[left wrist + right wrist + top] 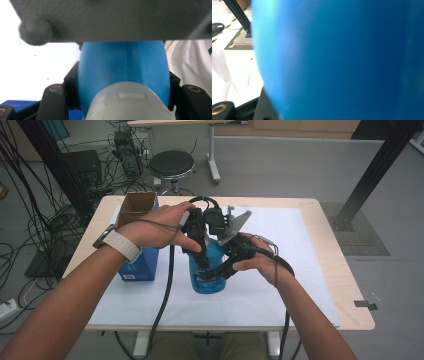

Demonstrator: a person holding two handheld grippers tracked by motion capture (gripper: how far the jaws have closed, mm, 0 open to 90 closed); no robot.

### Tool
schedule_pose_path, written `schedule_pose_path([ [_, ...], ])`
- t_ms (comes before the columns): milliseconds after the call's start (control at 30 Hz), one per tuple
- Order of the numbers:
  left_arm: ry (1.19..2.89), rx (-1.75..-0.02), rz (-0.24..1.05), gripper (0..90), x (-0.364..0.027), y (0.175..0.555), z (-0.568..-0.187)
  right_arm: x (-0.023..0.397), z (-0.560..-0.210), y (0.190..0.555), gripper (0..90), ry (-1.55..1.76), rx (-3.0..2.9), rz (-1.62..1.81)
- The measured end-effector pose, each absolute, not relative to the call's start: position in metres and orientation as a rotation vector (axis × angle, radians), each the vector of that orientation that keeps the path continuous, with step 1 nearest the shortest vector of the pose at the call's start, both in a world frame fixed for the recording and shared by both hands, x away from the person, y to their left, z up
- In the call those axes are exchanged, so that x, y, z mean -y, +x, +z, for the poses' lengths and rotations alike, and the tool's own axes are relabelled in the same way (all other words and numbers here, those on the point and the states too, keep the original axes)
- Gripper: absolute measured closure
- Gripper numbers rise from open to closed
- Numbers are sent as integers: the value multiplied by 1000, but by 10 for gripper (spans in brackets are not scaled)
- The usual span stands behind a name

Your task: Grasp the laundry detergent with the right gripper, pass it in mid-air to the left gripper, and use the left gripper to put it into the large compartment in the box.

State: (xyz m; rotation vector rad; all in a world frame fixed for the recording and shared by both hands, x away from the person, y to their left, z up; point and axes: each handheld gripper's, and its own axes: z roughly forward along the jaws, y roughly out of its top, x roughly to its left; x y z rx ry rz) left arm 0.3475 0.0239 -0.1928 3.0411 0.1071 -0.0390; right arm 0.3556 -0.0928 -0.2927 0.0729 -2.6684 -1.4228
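With my left hand-held gripper clamped on the blue bottle's neck and the right hand-held gripper clamped on its body, I'd keep both grips square.

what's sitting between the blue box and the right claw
The blue bottle, with the left claw clamped on its top. The high view shows this; the blue box stands left of it.

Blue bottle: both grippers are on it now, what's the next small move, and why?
Probably twist the cap off. The left gripper is shut around the blue bottle just below its white cap, and the right gripper clamps the body from the side, so the bottle looks braced upright on the white sheet.
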Motion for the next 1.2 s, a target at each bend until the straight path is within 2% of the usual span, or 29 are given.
schedule_pose_path([
  [167,3046,-106,-34,381,-24,347,-193,92,-293,356,425,90,2671,-1426],
  [200,3054,-116,-35,381,-25,347,-192,91,-295,357,380,103,2660,-1432],
  [233,3054,-116,-35,381,-25,347,-192,91,-295,357,380,103,2660,-1432],
  [267,3056,-121,-35,381,-25,348,-192,93,-297,357,287,90,2674,-1403],
  [333,3057,-136,-15,381,-26,349,-191,103,-305,359,204,28,2686,-1320],
  [367,3060,-135,-7,381,-27,350,-190,109,-307,360,193,1,2691,-1299],
  [533,3068,-170,-2,381,-27,353,-191,134,-305,362,177,-65,2722,-1222],
  [633,3063,-208,6,380,-28,355,-191,150,-300,364,132,-145,2778,-1154],
  [1200,3024,-486,138,372,-36,364,-167,211,-282,365,112,-336,3076,-525],
])
